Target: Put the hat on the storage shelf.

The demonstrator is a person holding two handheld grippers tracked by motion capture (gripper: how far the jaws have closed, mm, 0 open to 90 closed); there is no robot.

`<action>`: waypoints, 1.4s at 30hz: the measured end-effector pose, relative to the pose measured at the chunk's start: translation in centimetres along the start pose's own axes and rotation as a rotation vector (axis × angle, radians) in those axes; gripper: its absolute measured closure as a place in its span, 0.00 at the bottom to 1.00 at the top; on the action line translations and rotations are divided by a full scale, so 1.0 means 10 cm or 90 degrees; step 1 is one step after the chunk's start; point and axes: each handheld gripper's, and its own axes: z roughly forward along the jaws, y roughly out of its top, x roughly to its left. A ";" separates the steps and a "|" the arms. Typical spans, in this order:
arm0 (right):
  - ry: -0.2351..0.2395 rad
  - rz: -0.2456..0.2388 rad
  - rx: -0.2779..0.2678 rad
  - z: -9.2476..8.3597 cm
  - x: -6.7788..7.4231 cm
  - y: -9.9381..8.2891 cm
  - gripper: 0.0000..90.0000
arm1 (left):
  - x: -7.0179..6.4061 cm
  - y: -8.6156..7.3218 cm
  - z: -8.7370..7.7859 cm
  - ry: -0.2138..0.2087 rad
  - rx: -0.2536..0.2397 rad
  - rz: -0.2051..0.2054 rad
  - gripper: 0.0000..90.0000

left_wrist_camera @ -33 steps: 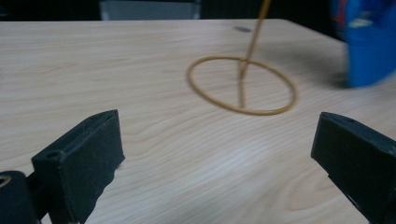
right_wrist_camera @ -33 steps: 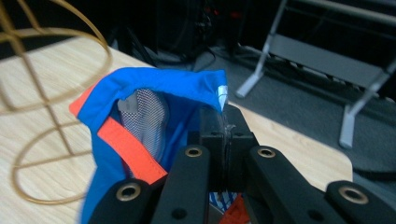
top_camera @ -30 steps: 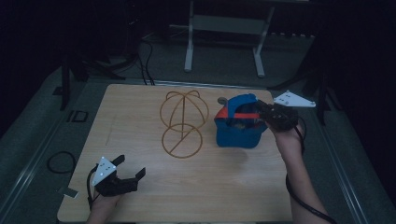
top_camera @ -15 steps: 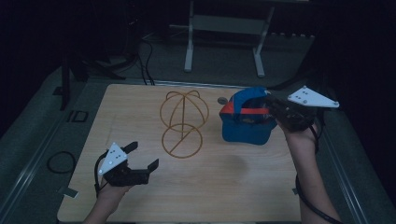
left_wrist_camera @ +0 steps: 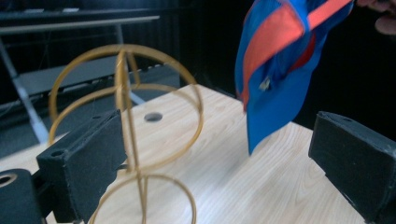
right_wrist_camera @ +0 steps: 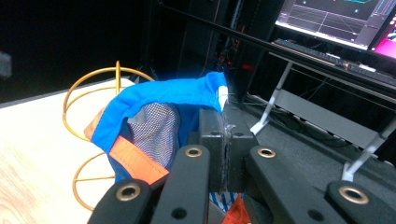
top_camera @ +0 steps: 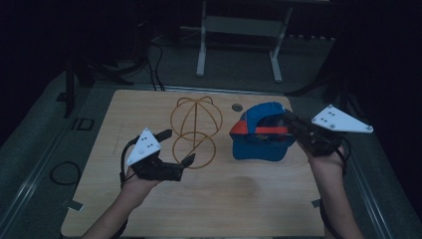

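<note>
At right, the right gripper [top_camera: 288, 122] is pinching the blue cap [top_camera: 261, 137] by its rim, holding it raised beside the wire stand [top_camera: 195, 130]; the left gripper [top_camera: 176, 147] is waiting with jaws spread, near the stand, likely to steady it.

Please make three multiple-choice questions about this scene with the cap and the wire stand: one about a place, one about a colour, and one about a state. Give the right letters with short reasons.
1. Where is the gold wire stand on the table?
A. between the two grippers
B. at the near right corner
C. inside the cap

2. What colours does the cap have?
A. green and white
B. blue and orange
C. all black

3. How are the jaws of the left gripper?
A. shut on the cap
B. shut on the stand
C. open, holding nothing

Answers:
1. A: in the high view the stand is between the left gripper and the right gripper.
2. B: blue cloth with orange bands.
3. C: the left gripper view shows both black jaws wide apart with nothing gripped.
</note>
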 end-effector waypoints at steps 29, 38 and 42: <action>0.047 -0.026 0.009 -0.01 0.29 -0.10 0.99 | -0.35 0.57 1.02 -0.084 0.059 0.035 0.17; 0.065 -0.038 0.009 -0.04 0.38 -0.10 0.99 | -0.43 0.55 1.13 -0.118 0.090 0.048 0.39; 0.074 -0.040 0.013 -0.03 0.42 -0.12 0.99 | -0.47 0.53 1.19 -0.110 0.116 0.053 0.53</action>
